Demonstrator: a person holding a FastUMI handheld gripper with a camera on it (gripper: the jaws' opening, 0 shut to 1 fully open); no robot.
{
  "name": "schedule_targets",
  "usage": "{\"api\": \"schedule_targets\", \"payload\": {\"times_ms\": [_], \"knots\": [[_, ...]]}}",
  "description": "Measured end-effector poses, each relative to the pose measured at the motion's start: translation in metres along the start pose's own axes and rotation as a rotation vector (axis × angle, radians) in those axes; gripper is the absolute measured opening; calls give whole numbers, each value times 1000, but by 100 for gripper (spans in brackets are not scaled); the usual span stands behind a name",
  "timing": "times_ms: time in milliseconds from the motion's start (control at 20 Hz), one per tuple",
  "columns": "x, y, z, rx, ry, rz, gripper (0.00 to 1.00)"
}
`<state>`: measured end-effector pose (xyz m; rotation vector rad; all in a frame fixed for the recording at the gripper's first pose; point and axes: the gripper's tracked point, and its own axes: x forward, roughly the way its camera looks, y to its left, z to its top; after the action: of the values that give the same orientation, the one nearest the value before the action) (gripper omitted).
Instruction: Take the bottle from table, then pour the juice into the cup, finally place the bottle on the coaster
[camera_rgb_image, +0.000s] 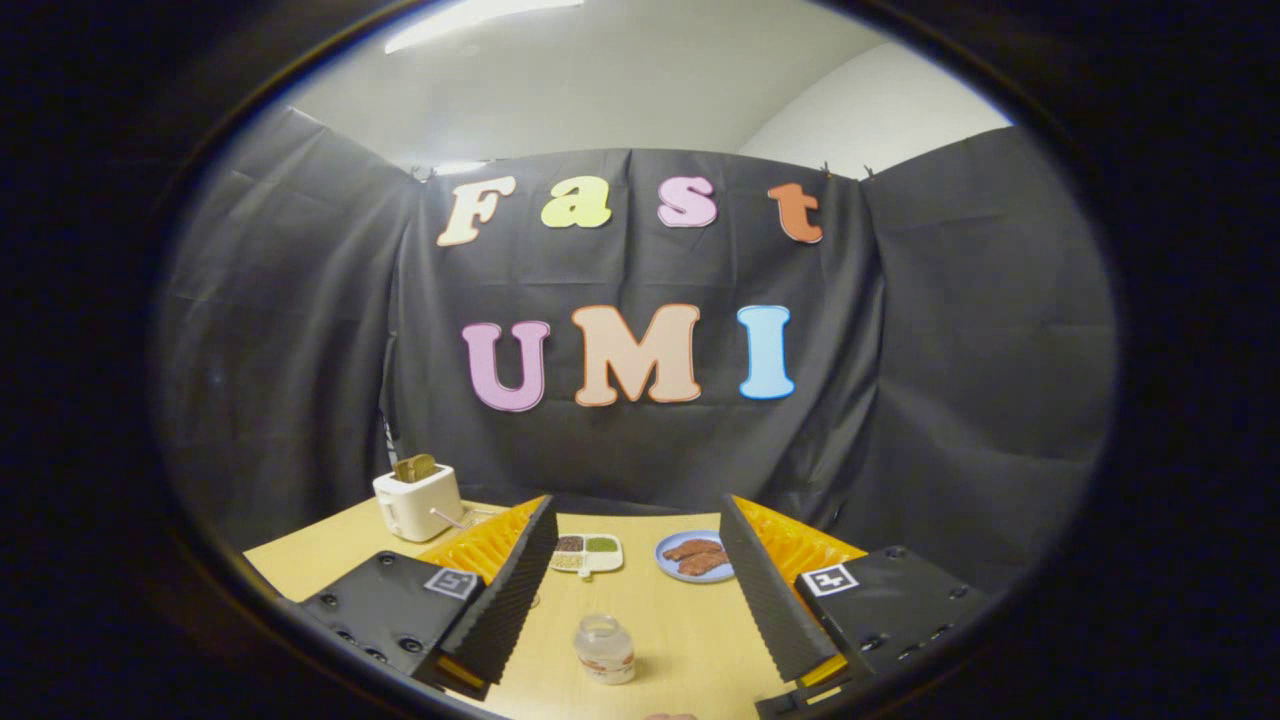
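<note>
A small clear bottle (604, 648) with a pale label stands upright on the wooden table (660, 610), in the wide gap between my two fingers and close to their base. My gripper (636, 515) is open, and neither finger touches the bottle. A sliver of something pinkish (670, 716) peeks out just nearer than the bottle; I cannot tell what it is.
Beyond the fingertips lie a white divided dish (587, 553) of grains and a blue plate (695, 556) with brown pieces of food. A white toaster (418, 500) with a slice in it stands at the far left of the table. Black cloth walls close the booth behind.
</note>
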<state>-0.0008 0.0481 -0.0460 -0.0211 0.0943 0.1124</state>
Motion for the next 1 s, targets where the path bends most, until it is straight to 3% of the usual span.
{"api": "schedule_targets", "payload": {"times_ms": [200,750,1000], "knots": [[11,5,-46,-3,87,21,100],[30,25,-222,-60,492,65,100],[40,27,-271,-103,609,69,100]]}}
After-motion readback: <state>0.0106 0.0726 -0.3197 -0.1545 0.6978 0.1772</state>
